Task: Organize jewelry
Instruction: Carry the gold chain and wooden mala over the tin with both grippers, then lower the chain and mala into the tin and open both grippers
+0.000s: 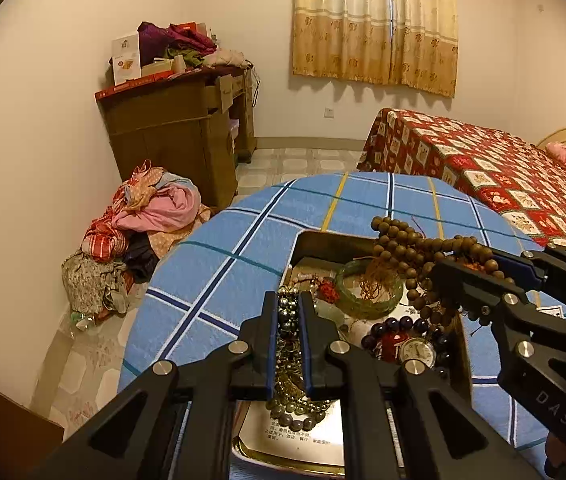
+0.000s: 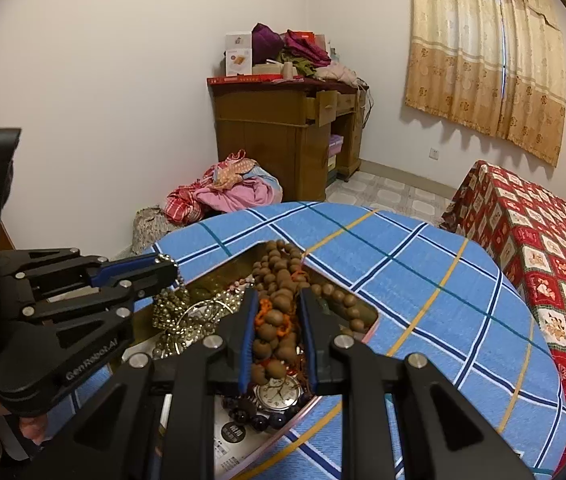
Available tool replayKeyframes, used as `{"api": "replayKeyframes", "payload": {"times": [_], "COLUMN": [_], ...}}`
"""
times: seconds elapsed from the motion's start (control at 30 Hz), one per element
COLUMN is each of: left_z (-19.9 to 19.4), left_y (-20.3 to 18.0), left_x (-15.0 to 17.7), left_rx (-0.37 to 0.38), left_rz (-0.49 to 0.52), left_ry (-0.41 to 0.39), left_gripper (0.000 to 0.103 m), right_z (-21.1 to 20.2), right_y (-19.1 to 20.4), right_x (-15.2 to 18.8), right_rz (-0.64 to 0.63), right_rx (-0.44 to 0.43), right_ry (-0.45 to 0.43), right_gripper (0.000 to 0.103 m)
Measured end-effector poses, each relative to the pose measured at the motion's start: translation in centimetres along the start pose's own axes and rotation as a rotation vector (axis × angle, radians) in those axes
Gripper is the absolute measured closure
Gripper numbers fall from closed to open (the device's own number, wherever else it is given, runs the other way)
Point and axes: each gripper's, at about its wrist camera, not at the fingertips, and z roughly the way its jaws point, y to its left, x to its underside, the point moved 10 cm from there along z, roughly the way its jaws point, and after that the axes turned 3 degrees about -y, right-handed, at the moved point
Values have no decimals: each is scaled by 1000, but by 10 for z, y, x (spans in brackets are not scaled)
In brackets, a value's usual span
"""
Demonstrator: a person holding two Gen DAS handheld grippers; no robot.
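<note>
While the left gripper pinches a dark metallic bead strand above the tray on the tabletop, the right gripper pinches brown wooden beads over that tray.

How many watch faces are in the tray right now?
1: a round white-dialled silver watch lies at the metal tray's near end, below the right gripper. More may be hidden under the beads.
</note>
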Motion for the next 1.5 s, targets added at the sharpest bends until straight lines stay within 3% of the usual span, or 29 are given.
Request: {"api": "replayKeyframes", "payload": {"times": [0.47,1.1,1.17,1.23,1.37,1.43,1.5], "left_z": [22,24,22,18,6,1,-7], "left_y": [1,-2,-3,-3,-8,-9,-10], "left_x": [23,28,29,29,31,31,31], "left_rx": [-11,-18,-14,-18,8,-7,-13], "left_rz": [3,11,12,11,-15,-14,-19], "left_ry": [55,76,79,73,56,43,25], "left_gripper": [94,93,92,79,62,45,39], "right_z": [14,26,25,21,12,7,2], "right_y": [4,-1,-4,-6,-13,-15,-16], "right_x": [16,29,31,33,41,45,47], "right_rz": [-7,10,24,35,56,68,83], "right_rx": [3,10,13,16,23,29,24], "right_ry": [42,81,84,79,84,85,84], "right_gripper": [80,80,65,58,57,55,53]}}
